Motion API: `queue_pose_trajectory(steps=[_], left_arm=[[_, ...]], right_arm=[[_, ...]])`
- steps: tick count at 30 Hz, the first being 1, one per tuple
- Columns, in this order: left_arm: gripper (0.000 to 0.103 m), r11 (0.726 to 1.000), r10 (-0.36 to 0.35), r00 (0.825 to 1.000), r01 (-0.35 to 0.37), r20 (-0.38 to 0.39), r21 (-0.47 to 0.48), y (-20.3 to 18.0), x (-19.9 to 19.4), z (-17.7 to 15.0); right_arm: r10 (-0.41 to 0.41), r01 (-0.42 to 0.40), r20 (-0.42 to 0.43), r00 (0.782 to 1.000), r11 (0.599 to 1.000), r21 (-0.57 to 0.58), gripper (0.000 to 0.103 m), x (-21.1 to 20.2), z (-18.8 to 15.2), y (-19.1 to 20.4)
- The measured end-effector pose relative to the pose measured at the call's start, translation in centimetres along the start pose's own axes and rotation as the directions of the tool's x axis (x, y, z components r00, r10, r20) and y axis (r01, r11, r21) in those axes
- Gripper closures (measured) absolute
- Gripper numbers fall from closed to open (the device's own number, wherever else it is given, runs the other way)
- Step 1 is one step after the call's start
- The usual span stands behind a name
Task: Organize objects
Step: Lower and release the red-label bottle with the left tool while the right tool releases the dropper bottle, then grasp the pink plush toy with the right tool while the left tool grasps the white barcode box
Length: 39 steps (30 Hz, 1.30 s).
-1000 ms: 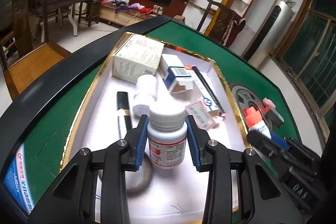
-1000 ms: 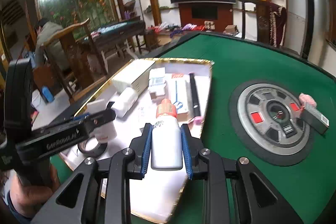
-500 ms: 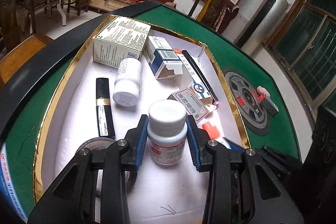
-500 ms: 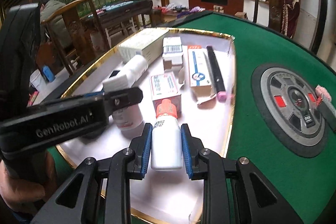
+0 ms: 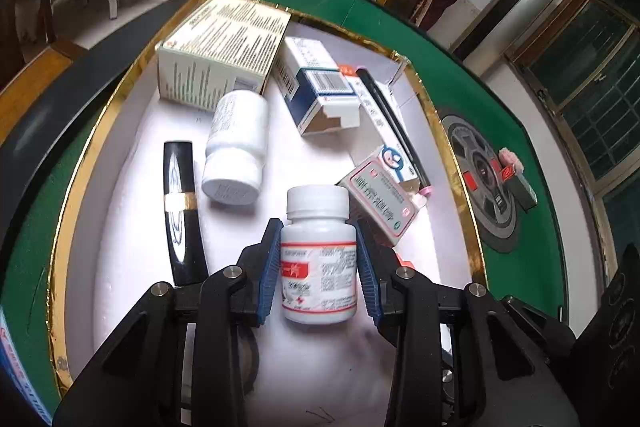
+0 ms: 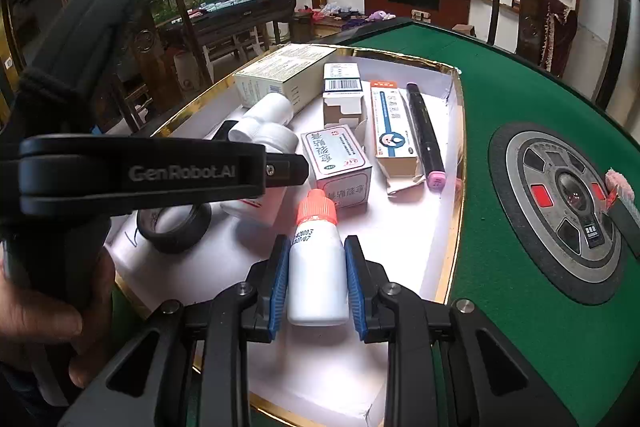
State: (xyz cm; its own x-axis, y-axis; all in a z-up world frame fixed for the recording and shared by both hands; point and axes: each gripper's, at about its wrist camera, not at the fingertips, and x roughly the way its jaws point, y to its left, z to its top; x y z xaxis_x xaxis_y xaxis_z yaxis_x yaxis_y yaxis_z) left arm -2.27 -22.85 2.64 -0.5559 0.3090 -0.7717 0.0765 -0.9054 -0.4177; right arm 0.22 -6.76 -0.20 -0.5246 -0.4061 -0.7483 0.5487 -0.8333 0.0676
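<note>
My left gripper (image 5: 319, 263) is shut on a white pill bottle (image 5: 319, 255) with a red-banded label, held upright over the near part of a white gold-rimmed tray (image 5: 64, 219). My right gripper (image 6: 318, 275) is shut on a small white dropper bottle with an orange cap (image 6: 318, 267), over the same tray (image 6: 458, 187). The left gripper's body (image 6: 140, 171) crosses the left of the right wrist view. In the tray lie a large box (image 5: 224, 47), a blue-white box (image 5: 320, 87), a pink-white box (image 5: 380, 199), another white bottle (image 5: 236, 151), a black marker (image 6: 426, 135) and a black case (image 5: 180, 211).
A black tape roll (image 6: 174, 223) lies in the tray's near left corner. The tray sits on a green felt table (image 6: 520, 327) with a round metal centre panel (image 6: 560, 211). A small dark object with a pink top (image 5: 516, 175) rests by that panel. Chairs stand beyond the table.
Both grippers moved forward over the tray with their bottles, closer to the boxes. The pill bottle is lower and nearer the pink-white box.
</note>
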Motion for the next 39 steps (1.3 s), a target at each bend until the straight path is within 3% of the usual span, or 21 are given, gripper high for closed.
queue_pose_trajectory(steps=[8,19,25,30,34,39], left_arm=[[0.068,1.000,0.015,1.000,-0.015,0.003,-0.006,0.2,-0.4,-0.5],[0.068,0.999,0.041,0.999,-0.041,0.003,0.014,-0.3,-1.1,-1.1],[0.068,0.999,0.049,0.998,-0.050,0.037,0.013,-0.5,-2.6,-1.2],[0.068,0.999,0.044,0.996,-0.044,0.072,0.003,-0.5,-4.2,-1.2],[0.068,0.999,0.035,0.994,-0.037,0.101,0.022,-1.6,-5.6,-1.2],[0.068,0.995,-0.013,0.994,0.001,0.107,0.103,-5.5,-6.3,-1.7]], right_arm=[[-0.045,0.044,-0.013,0.999,0.997,-0.064,0.077,0.4,-0.3,1.3],[-0.012,0.012,-0.013,1.000,0.998,-0.065,0.074,0.1,-0.5,1.7],[0.057,-0.057,-0.003,0.998,0.997,-0.053,0.074,-0.4,-0.4,1.7],[0.182,-0.182,0.028,0.983,0.983,-0.020,0.074,-1.5,-0.2,1.6],[0.180,-0.184,0.094,0.979,0.983,0.025,0.074,-3.2,0.4,0.1],[0.125,-0.141,0.161,0.979,0.986,0.089,0.074,-5.8,1.0,-4.4]])
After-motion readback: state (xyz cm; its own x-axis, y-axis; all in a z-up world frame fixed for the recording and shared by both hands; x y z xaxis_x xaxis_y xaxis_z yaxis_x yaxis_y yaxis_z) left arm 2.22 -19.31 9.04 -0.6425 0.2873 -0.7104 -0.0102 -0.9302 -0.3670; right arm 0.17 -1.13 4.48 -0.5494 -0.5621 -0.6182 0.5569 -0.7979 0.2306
